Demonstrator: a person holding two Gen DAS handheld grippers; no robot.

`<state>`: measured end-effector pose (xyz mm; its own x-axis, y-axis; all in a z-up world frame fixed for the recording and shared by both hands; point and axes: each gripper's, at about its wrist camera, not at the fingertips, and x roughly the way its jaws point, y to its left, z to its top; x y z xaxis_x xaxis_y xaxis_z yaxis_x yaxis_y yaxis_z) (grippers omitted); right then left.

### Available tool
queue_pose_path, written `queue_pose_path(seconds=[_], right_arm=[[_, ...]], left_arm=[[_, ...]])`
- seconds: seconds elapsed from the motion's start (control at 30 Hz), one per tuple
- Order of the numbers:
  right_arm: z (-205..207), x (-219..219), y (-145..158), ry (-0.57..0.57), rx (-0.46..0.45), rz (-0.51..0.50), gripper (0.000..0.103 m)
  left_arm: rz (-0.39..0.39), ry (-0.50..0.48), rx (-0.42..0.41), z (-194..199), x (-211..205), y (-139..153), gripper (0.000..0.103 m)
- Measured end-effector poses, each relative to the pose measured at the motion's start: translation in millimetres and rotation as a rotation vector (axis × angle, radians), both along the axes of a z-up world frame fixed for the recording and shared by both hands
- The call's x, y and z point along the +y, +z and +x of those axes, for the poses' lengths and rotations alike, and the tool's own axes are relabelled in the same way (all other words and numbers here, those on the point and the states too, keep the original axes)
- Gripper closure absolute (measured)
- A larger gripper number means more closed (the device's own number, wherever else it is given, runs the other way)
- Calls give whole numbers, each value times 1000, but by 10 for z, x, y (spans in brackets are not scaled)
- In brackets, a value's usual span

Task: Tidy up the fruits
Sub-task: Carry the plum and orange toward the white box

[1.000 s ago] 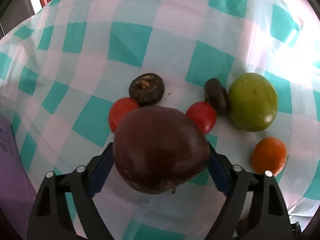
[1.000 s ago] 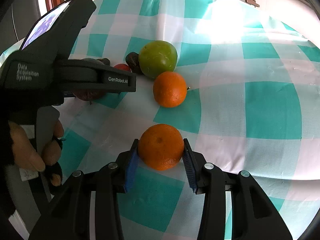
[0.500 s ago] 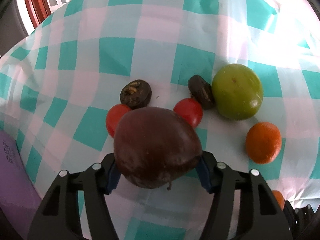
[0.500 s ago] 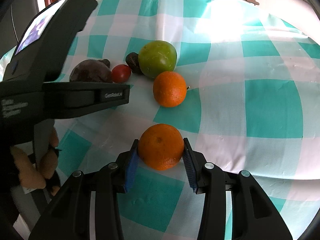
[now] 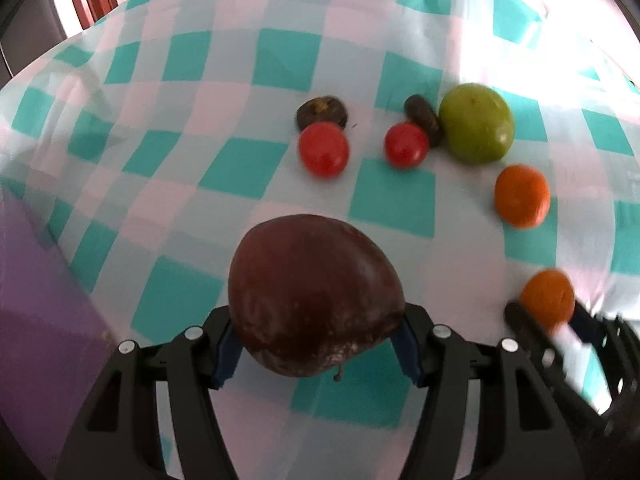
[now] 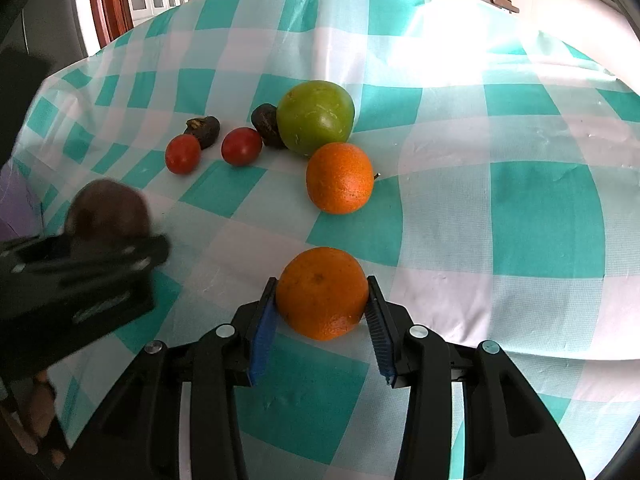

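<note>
My left gripper (image 5: 316,354) is shut on a large dark maroon fruit (image 5: 314,294), lifted above the checked cloth; the right wrist view shows the same fruit (image 6: 106,210) blurred at left. My right gripper (image 6: 322,330) is shut on an orange (image 6: 322,292), which appears small in the left wrist view (image 5: 548,298). On the cloth beyond lie two red tomatoes (image 5: 323,149) (image 5: 406,145), two small dark wrinkled fruits (image 5: 322,112) (image 5: 423,119), a green fruit (image 5: 476,128) and a second orange (image 5: 522,195).
The teal and white checked tablecloth (image 6: 540,216) covers the table and drops off at the left. A purple surface (image 5: 36,300) lies beyond that left edge. A wooden frame (image 6: 110,0) stands at the back left. A hand (image 6: 40,408) holds the left gripper's handle.
The left gripper closed on the maroon fruit and drew it back toward the near left, away from the tomatoes. The right gripper and its orange stayed still.
</note>
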<state>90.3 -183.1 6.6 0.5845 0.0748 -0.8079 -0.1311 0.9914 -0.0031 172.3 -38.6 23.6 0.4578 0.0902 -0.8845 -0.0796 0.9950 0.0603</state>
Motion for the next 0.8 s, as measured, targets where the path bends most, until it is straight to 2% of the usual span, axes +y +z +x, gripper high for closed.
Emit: queue_pose_path(seconds=[0.23,0.4,0.43,0.47,0.53,0.73,0.8], right_arm=[[20,23,0,2,-1,-13,61],[-51,95,8,-6,-11,-64,62],[-78,101,9,-8,-8,-68,62],[-123,101,18,-21,5,-65,62],[-244,80,37,-62,42,-32,62],[-889,11,120,-196,105,70,62],[-1059,30,150,-206,128,83,62]], left_arm=[[-20,4,25,-202,295,26,40],[-57,-38,51,-248,402,89,40],[-61,-49,53,-434,462,56,40],[-64,-63,56,-682,496,19,40],[-75,-108,63,-873,555,18,40],[-120,-255,97,-1334,610,141,40],[-155,-308,116,-1420,626,195,40]])
